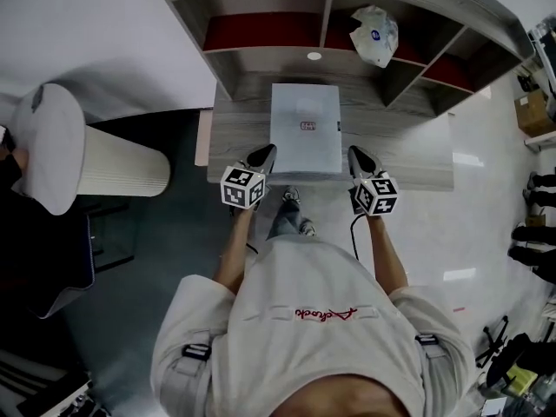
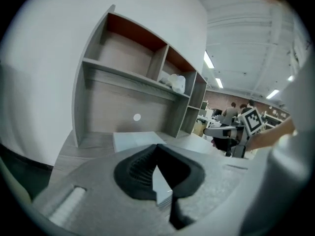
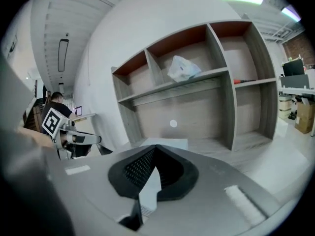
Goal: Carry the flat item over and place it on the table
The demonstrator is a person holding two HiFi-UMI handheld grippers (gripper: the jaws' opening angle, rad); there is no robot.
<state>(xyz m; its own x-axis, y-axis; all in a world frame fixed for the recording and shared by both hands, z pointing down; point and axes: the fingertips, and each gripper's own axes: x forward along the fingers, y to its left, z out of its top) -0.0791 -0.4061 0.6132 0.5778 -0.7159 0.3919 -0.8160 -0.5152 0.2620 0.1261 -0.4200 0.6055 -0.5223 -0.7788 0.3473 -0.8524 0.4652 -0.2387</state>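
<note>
The flat item point(image 1: 304, 124) is a white rectangular slab with a small red mark, lying lengthwise over the grey wooden desk point(image 1: 417, 159); whether it rests on the desk or is raised I cannot tell. My left gripper point(image 1: 263, 156) is shut on its near left corner and my right gripper point(image 1: 360, 159) on its near right corner. In the left gripper view, the slab's white edge point(image 2: 162, 186) sits pinched between the dark pads, and the right gripper point(image 2: 236, 132) shows beyond. The right gripper view shows the same white edge point(image 3: 150, 188) clamped, with the left gripper point(image 3: 74, 139) off to the side.
An open shelf unit point(image 1: 261, 59) rises at the desk's back, with a white plastic bag point(image 1: 375, 35) in one upper compartment. A white ribbed cylinder point(image 1: 113, 172) stands left of the desk. Boxes and dark items point(image 1: 534, 111) line the right floor.
</note>
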